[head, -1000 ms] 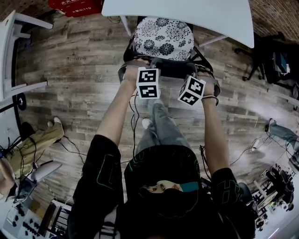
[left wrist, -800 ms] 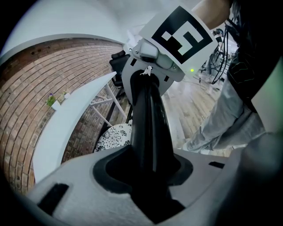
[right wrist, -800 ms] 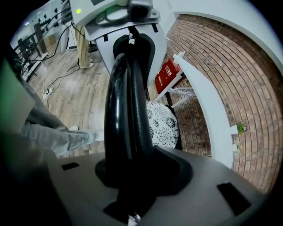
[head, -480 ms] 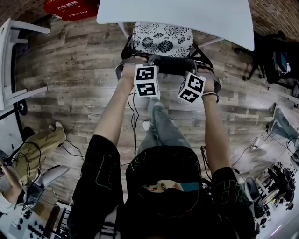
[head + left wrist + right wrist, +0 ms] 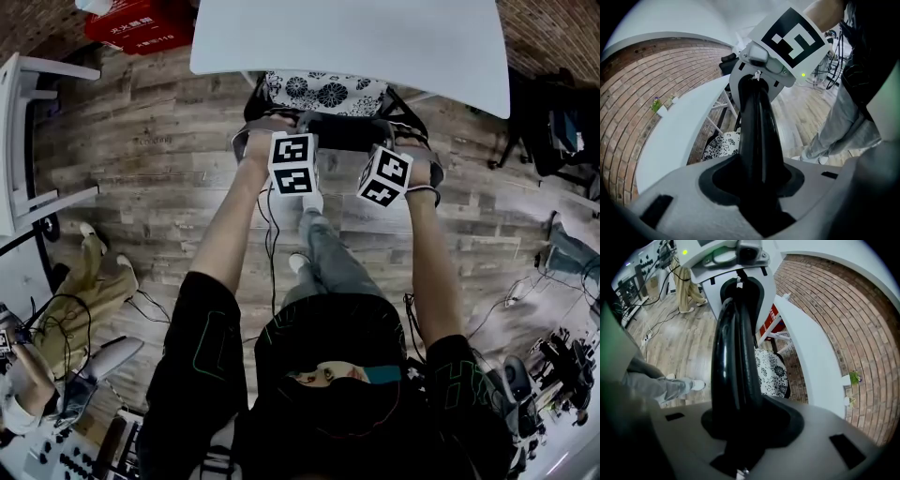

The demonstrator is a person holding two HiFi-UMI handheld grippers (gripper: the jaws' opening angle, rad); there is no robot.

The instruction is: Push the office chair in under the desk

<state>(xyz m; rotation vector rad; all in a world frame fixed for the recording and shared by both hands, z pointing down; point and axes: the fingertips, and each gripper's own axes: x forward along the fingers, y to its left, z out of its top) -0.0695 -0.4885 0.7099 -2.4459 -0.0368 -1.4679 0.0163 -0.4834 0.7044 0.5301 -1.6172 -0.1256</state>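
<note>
The office chair has a floral seat cushion (image 5: 323, 92) and a black backrest (image 5: 339, 131). Most of the cushion lies under the white desk (image 5: 356, 37). My left gripper (image 5: 284, 131) is shut on the top edge of the backrest at its left end, and my right gripper (image 5: 405, 142) is shut on the right end. In the left gripper view the black backrest edge (image 5: 757, 136) runs out from between the jaws toward the right gripper (image 5: 780, 51). The right gripper view shows the same backrest edge (image 5: 736, 357), with the cushion (image 5: 771, 373) and the desk (image 5: 811, 352) beyond it.
A red crate (image 5: 141, 23) stands at the far left beside the desk. A white table (image 5: 37, 141) is at the left edge. Another person's legs (image 5: 89, 281) and floor cables lie at the left. Dark chairs and bags (image 5: 553, 122) stand at the right.
The chair has rolled further under the desk, so less of the floral cushion shows. Both grippers kept their hold and moved forward with it.
</note>
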